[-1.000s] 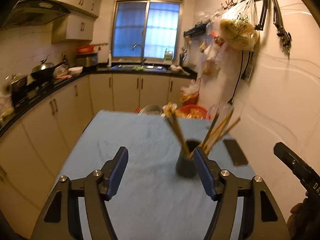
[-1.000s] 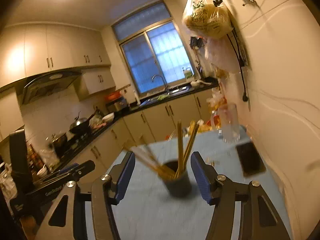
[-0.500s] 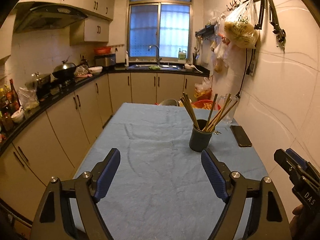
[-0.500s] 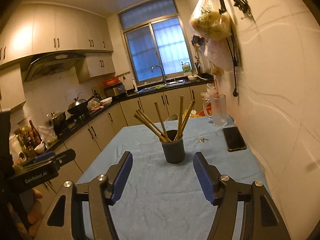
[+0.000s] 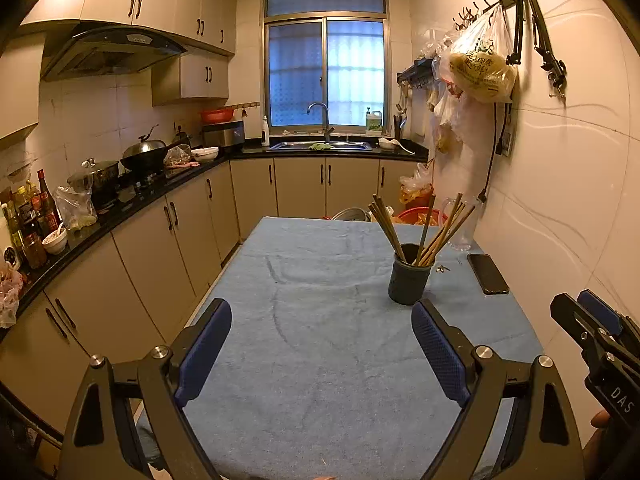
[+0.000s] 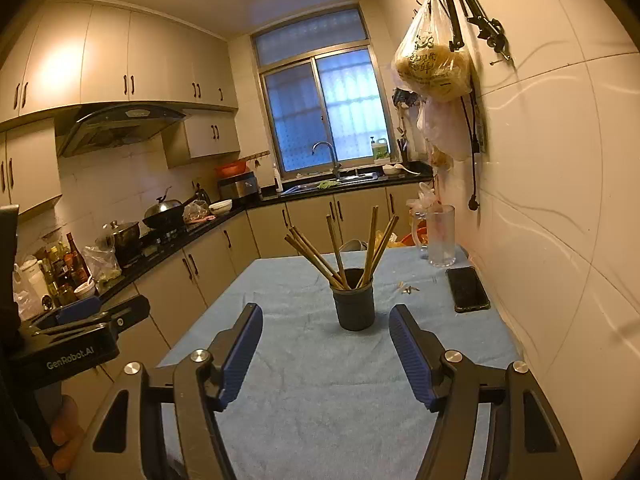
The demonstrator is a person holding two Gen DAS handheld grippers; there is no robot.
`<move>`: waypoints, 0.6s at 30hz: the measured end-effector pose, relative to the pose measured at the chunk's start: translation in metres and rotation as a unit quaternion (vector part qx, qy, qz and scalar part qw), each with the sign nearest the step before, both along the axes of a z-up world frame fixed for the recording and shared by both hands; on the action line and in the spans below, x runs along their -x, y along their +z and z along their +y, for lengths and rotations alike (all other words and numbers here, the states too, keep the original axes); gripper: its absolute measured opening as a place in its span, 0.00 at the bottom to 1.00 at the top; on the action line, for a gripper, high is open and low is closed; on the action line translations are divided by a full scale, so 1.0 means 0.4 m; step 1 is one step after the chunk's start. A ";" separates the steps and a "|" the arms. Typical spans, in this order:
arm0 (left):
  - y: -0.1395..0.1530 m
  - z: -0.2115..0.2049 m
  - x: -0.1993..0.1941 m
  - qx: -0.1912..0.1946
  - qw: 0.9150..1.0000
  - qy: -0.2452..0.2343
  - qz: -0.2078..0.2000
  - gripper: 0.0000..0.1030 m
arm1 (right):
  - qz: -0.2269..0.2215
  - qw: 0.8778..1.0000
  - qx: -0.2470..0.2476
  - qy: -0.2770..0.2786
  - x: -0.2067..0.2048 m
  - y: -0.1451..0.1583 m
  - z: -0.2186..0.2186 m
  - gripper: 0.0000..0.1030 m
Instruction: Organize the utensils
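The dark cup (image 6: 354, 304) of chopsticks (image 6: 370, 246) stands upright on the blue-covered counter (image 6: 320, 392), straight ahead of the right gripper (image 6: 325, 354) and centred on the gap between its spread, empty fingers (image 6: 412, 354). From the left gripper (image 5: 322, 354), also spread wide and holding nothing, the cup lies ahead and off beyond the right-hand finger. The sticks fan upward and outward, so the right hand looks nearer and better aligned.

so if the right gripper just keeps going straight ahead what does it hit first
Most likely the dark chopstick holder: it stands almost centred ahead of the open right gripper, with bare blue tablecloth between. Depth is uncertain, and the chopsticks lean above the rim.
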State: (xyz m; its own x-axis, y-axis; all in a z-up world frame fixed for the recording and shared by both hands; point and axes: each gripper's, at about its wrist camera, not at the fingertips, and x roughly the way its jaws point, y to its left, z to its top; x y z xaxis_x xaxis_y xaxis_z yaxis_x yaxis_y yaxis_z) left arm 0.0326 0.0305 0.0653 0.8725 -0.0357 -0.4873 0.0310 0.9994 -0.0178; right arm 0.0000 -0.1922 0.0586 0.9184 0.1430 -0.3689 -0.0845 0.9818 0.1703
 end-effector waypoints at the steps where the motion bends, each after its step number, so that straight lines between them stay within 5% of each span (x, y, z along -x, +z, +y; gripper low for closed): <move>1: 0.000 -0.001 0.001 -0.001 1.000 0.002 0.001 0.89 | 0.000 1.000 0.001 0.000 0.002 0.001 0.001 0.67; 18: -0.002 -0.009 -0.007 -0.016 1.000 0.003 0.000 0.89 | 0.003 1.000 0.006 -0.002 -0.013 0.003 0.000 0.68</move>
State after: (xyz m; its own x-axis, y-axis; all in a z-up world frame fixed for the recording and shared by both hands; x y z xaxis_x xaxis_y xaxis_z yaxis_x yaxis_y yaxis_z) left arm 0.0352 0.0270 0.0645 0.8729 -0.0154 -0.4877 0.0258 0.9996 0.0145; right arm 0.0053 -0.1923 0.0598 0.9164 0.1347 -0.3769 -0.0793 0.9841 0.1588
